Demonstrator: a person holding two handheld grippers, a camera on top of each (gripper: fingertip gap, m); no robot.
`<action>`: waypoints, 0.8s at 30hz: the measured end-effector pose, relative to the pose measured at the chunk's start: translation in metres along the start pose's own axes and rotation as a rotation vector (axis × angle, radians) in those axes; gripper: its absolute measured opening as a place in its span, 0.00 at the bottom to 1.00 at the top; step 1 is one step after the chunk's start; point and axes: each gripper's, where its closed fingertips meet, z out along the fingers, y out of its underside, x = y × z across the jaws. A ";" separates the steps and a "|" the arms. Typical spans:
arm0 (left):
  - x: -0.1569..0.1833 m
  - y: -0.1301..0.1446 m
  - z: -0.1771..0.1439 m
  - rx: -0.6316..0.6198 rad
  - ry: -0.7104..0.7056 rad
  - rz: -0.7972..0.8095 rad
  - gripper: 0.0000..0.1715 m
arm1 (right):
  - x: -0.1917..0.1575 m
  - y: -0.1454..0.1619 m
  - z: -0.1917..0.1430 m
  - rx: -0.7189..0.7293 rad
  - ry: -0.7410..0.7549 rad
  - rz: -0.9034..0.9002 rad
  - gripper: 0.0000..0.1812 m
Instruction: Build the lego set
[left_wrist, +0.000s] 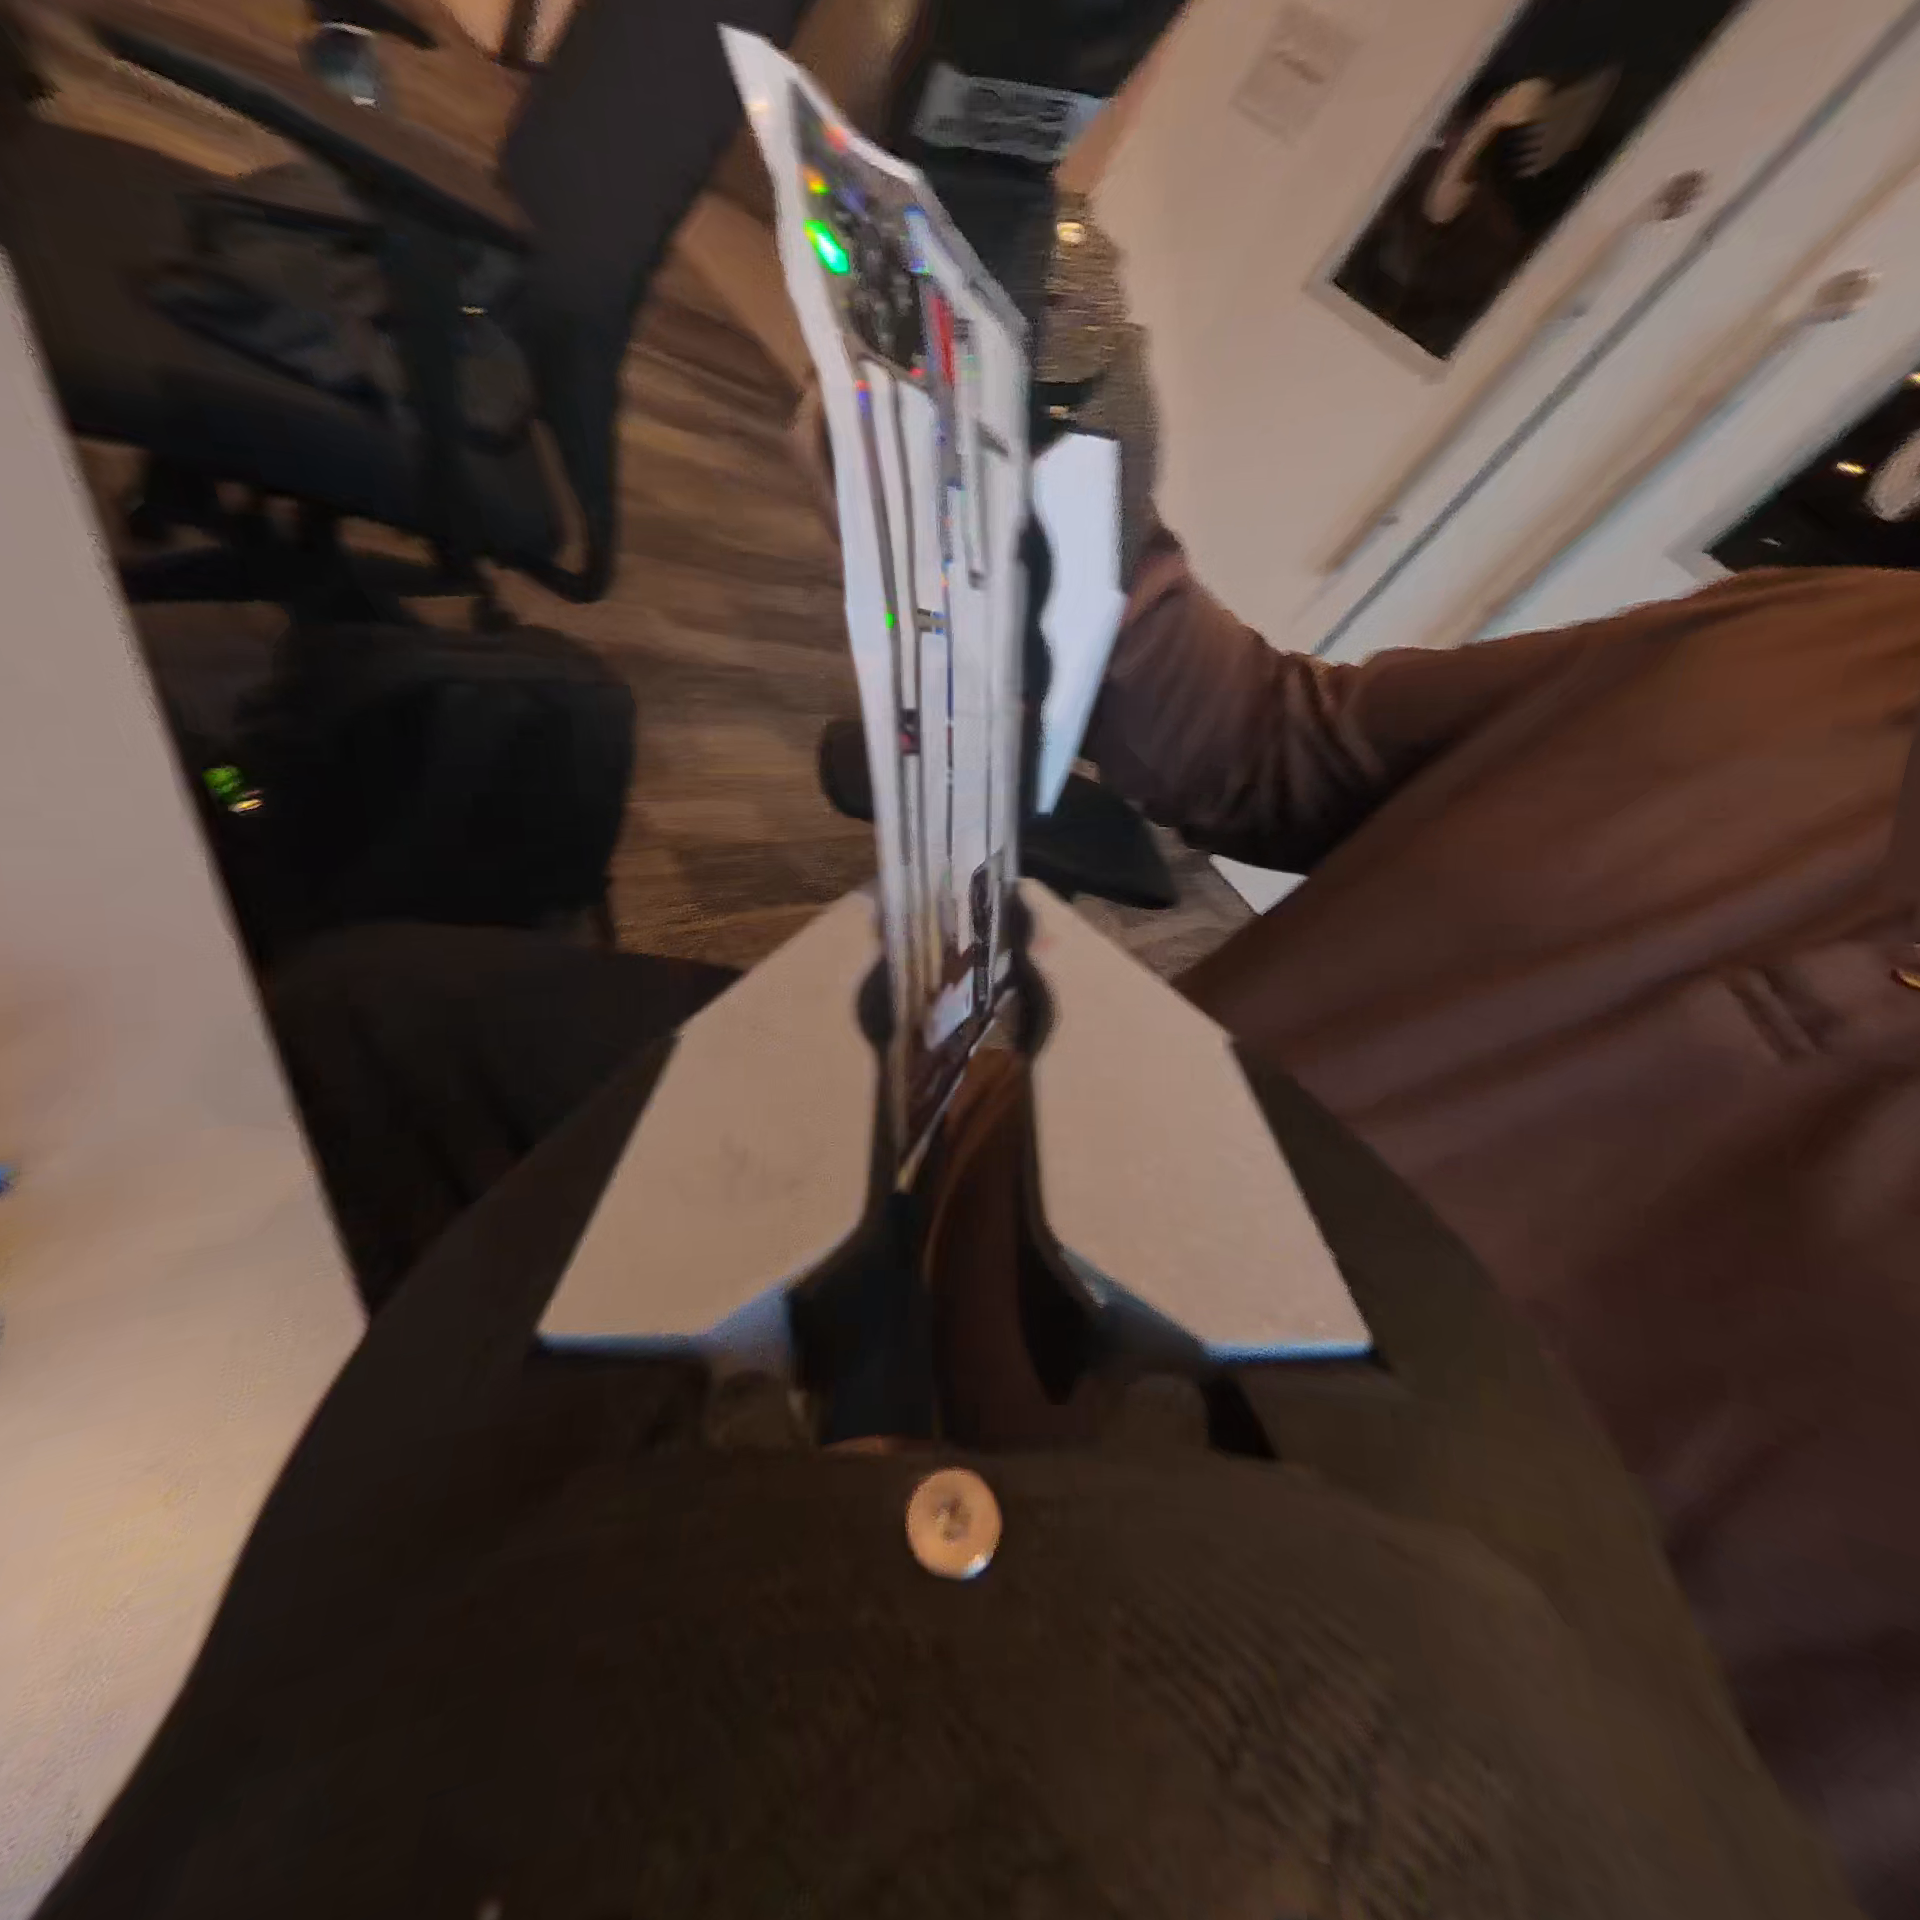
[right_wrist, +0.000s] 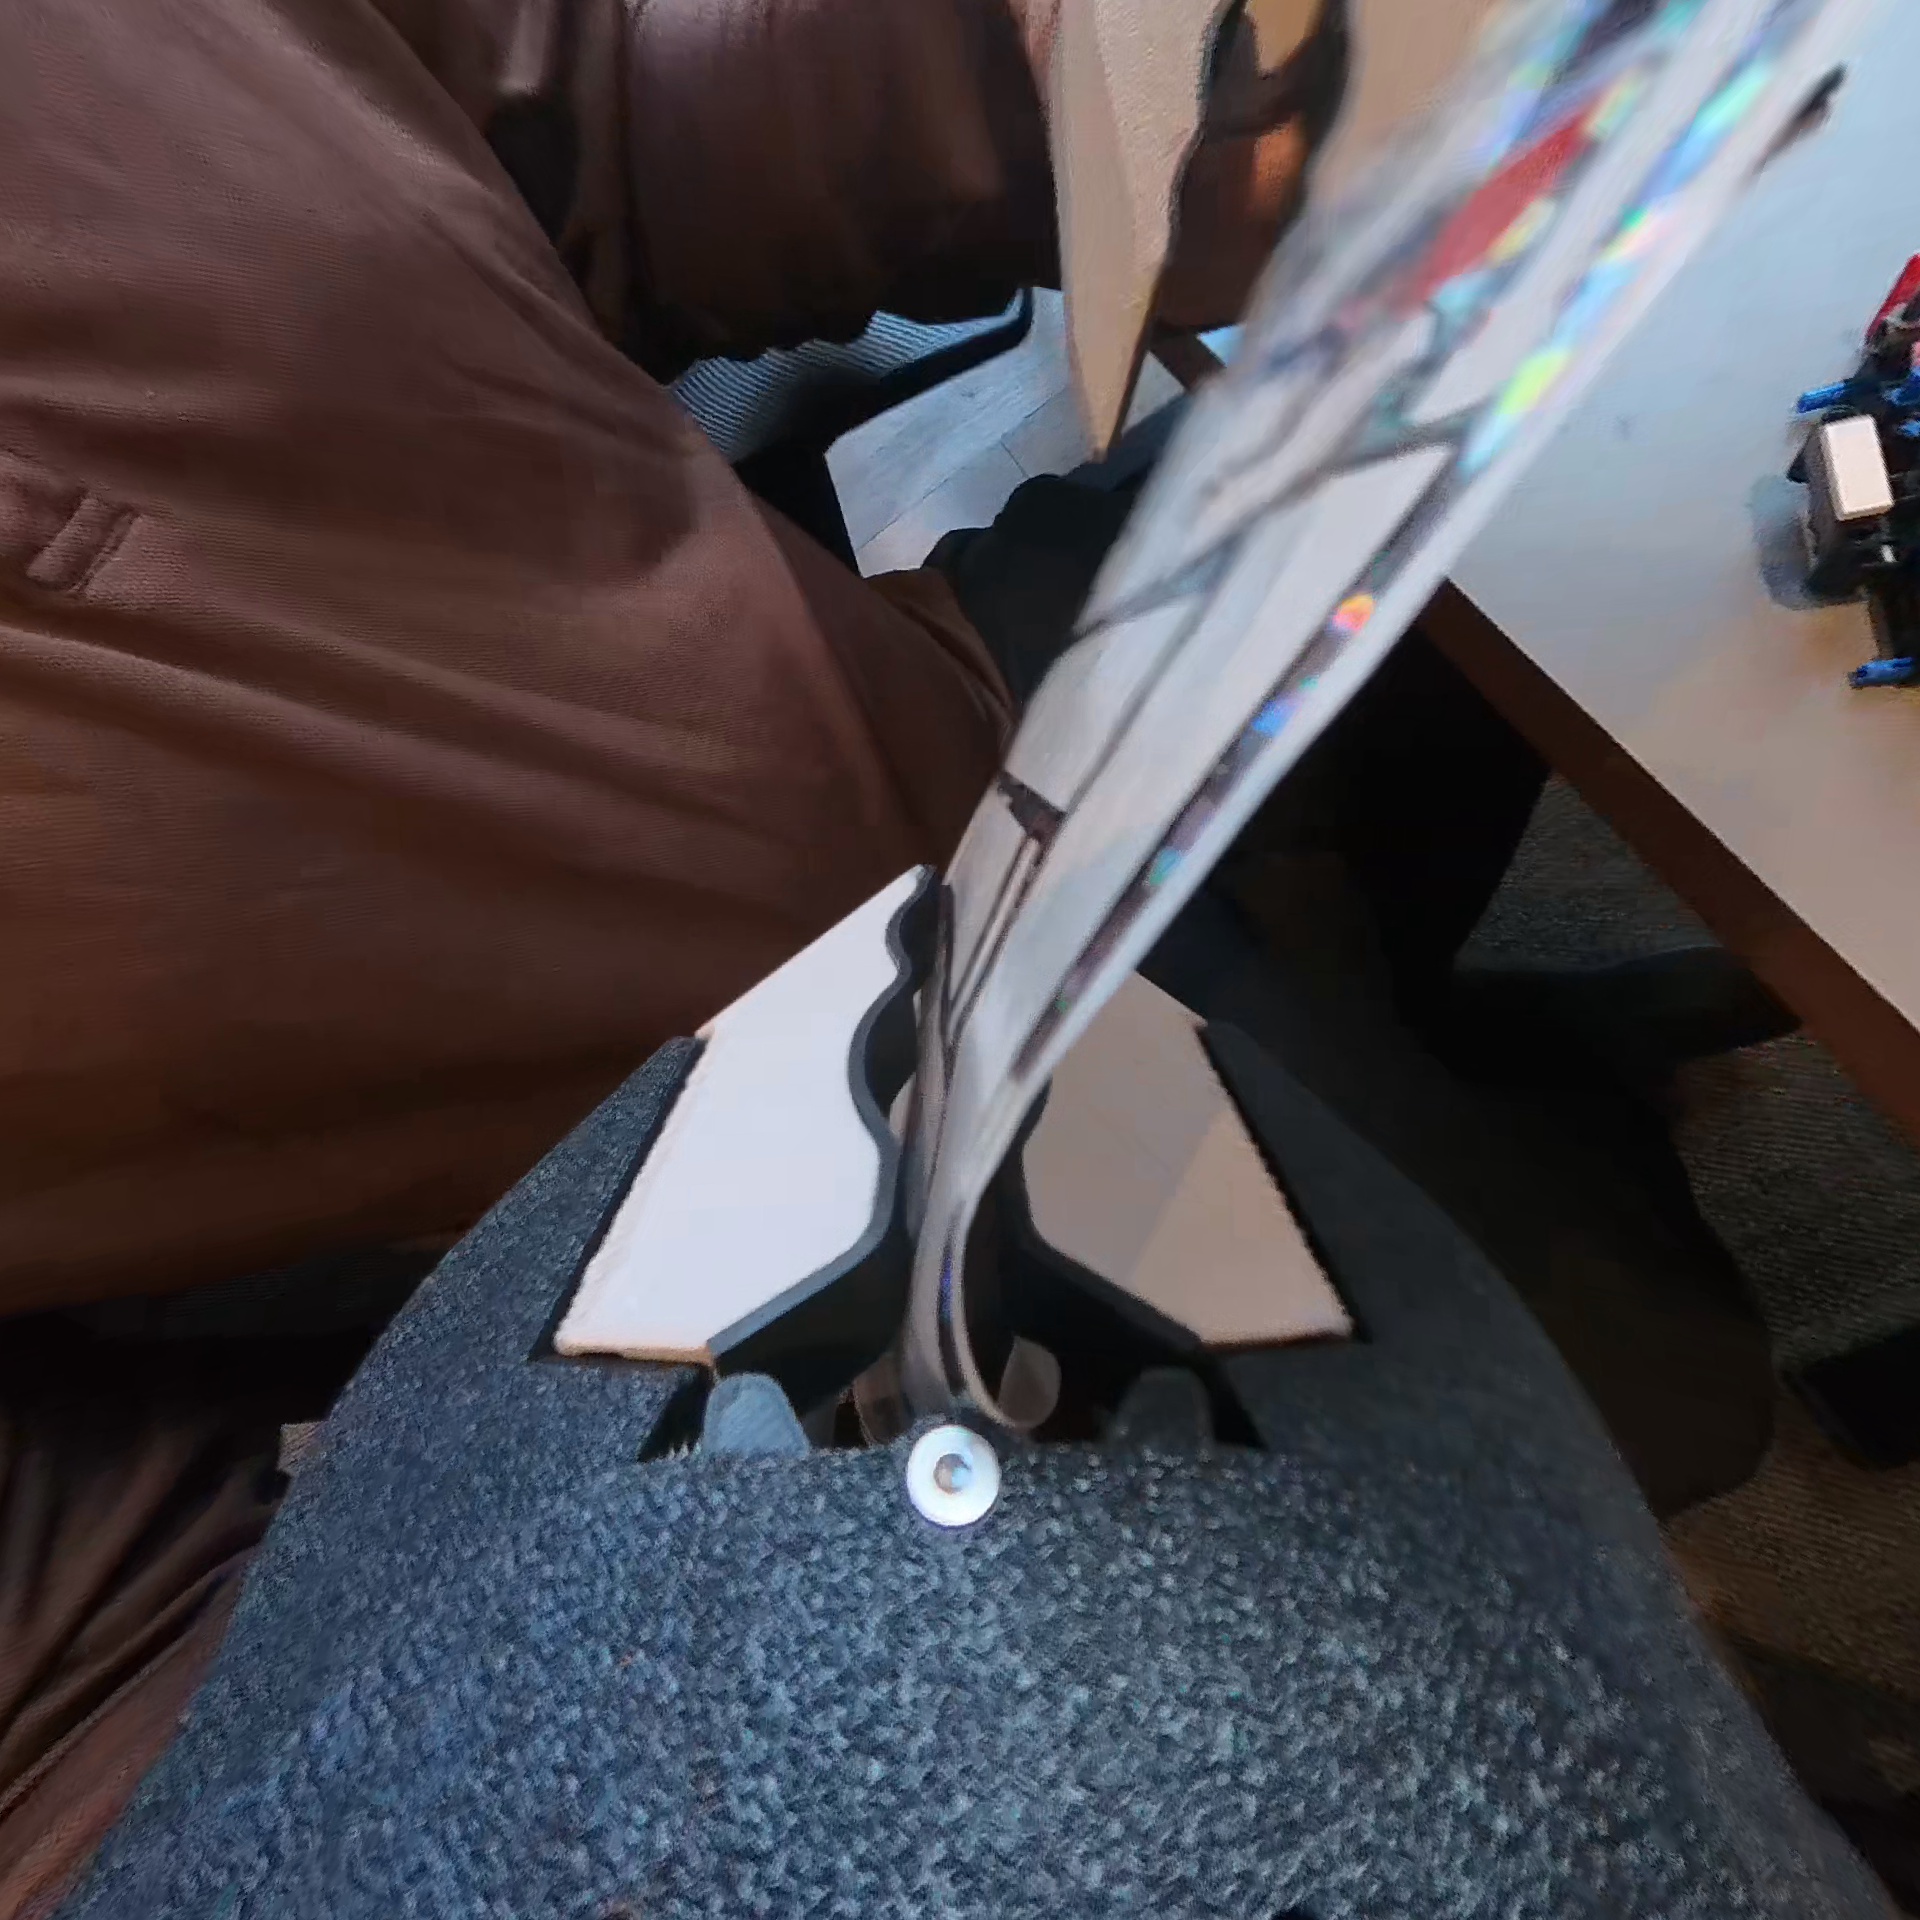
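A: Left first. Your left gripper (left_wrist: 951, 997) has its fingers (left_wrist: 769, 1101) pinched tight on one end of the sticker sheet (left_wrist: 935, 540), which stands edge-on to the camera, off the bench (left_wrist: 125, 1143).

B: Why hold it up there?

A: Probably to stretch it flat for peeling a sticker. Brown sleeve (left_wrist: 1455, 748) behind it.

B: Right side?

A: Your right gripper (right_wrist: 971, 1049) has its fingers (right_wrist: 769, 1153) closed on the sheet's other end, which curls down to the gripper's base. So both ends are pinched, sheet taut between you.

B: And the model?

A: The lego build (right_wrist: 1860, 488) sits on the bench at far right, well apart, untouched. Views blurred.
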 end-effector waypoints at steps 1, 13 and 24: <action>0.004 0.003 0.004 -0.002 0.022 0.013 0.00 | 0.003 0.003 0.001 -0.007 0.017 0.003 0.03; 0.005 -0.016 0.010 0.123 -0.003 -0.032 0.00 | 0.081 0.021 -0.056 0.161 0.502 0.172 0.37; 0.010 -0.040 0.018 0.118 -0.026 0.059 0.00 | 0.105 0.036 -0.131 0.266 0.899 0.250 0.52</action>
